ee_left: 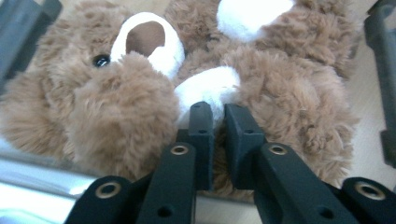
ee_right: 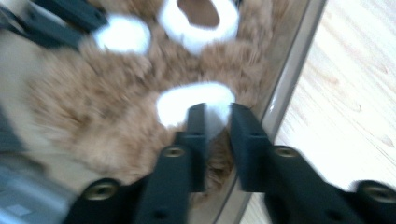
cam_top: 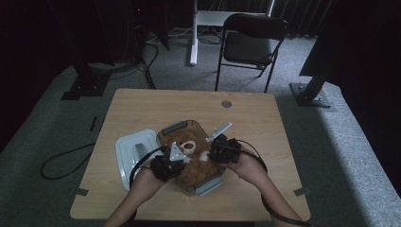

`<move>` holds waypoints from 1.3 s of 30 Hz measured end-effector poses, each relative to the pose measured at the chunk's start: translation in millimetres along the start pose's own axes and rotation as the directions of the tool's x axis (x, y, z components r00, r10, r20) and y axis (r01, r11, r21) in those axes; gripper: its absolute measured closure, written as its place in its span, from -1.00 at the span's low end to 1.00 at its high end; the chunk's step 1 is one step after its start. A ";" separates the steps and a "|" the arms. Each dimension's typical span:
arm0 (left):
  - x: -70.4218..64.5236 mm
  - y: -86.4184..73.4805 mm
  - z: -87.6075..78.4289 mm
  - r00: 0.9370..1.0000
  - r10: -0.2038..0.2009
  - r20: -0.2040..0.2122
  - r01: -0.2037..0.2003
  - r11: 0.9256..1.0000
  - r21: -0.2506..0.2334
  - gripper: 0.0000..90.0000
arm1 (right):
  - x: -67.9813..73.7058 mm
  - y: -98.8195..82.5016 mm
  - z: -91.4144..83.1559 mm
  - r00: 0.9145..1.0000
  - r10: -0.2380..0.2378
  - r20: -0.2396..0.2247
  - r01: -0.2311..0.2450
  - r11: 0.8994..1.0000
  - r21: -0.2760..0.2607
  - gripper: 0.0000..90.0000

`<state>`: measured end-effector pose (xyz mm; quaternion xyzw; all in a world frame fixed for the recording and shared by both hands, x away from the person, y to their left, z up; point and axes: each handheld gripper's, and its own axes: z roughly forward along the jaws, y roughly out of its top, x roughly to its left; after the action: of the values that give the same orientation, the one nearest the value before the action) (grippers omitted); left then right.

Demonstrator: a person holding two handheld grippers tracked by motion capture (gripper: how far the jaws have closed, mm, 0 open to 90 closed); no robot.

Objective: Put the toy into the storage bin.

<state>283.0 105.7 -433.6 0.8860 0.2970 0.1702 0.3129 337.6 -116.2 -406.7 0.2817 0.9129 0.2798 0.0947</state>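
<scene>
Both grippers are down in the clear brown-tinted plastic box [cam_top: 189, 130], and the fluffy brown teddy bear with white paws and a white-ringed ear [cam_top: 196, 163] lies inside it, filling most of the tub. The left gripper [ee_left: 218, 112] has its jaws pinched nearly together on a white paw [ee_left: 208, 88], fur caught between the tips. The right gripper [ee_right: 217, 114] looks clamped on another white paw [ee_right: 187, 100] close to the box's wall, though that view is blurred, so how firm the bite is stays uncertain.

By my reading this is the seating step: the bear is in the tub and is being tucked or arranged. The next move calls for pressing limbs below the rim, since fur bulges close to the edge and would foul a lid.

Around them: 1 white rectangular plastic lid [cam_top: 135, 153] waits on the light wooden table [cam_top: 142, 106], just beside the box at the left. The grey clip handles [cam_top: 175, 126] on the box ends stand clear. A black folding chair [cam_top: 253, 40] sits well apart behind the table, out of the way.
</scene>
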 end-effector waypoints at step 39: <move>12.7 -48.1 -56.5 0.977 -0.215 -0.012 0.207 0.955 -0.213 -0.07 | -18.5 -34.0 -31.8 0.973 0.204 -0.112 -0.228 0.934 -0.274 -0.16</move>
<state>245.0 169.5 -421.5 0.8080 0.3756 0.1819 0.4158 326.6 -164.5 -399.4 0.3521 0.8297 0.4282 0.0656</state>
